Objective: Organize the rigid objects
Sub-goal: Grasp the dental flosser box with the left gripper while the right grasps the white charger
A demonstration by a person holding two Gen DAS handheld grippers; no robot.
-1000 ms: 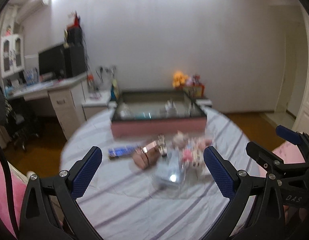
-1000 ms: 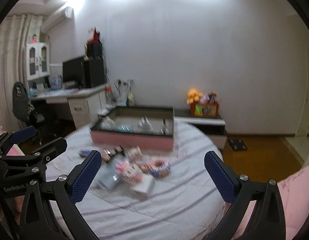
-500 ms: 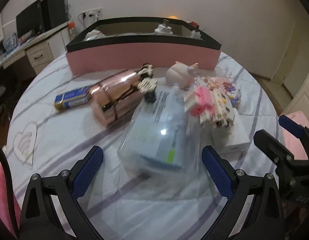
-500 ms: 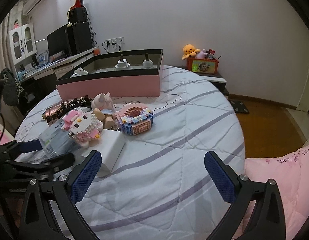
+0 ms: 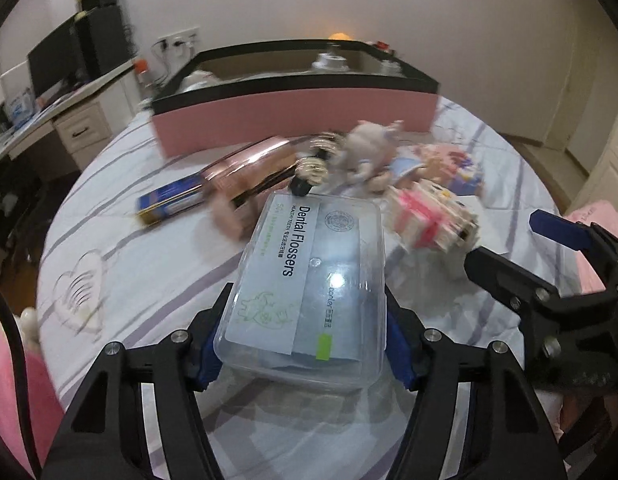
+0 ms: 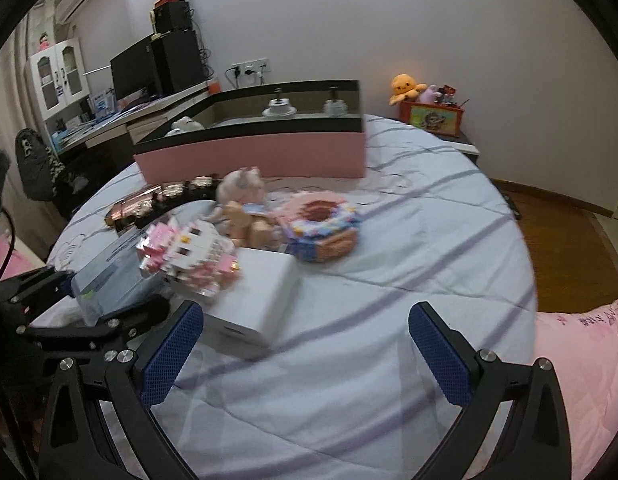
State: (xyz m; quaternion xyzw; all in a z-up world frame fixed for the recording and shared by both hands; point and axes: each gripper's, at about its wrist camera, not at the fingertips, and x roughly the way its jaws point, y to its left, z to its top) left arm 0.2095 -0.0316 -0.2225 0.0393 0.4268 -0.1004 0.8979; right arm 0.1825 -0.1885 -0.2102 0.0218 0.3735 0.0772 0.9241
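Most items still lie loose on the bed [image 6: 409, 264]; my left gripper [image 5: 303, 340] jaws just closed on the dental flosser box [image 5: 313, 280], right gripper [image 6: 305, 344] jaws wide, empty.

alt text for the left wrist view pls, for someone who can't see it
The left gripper has just been closing its blue pads on the near end of a clear plastic box labelled Dental Flossers, which lies on a striped bedsheet. Behind it sit blurred toys, a rose-gold case and a pink storage box; the right gripper shows at right.
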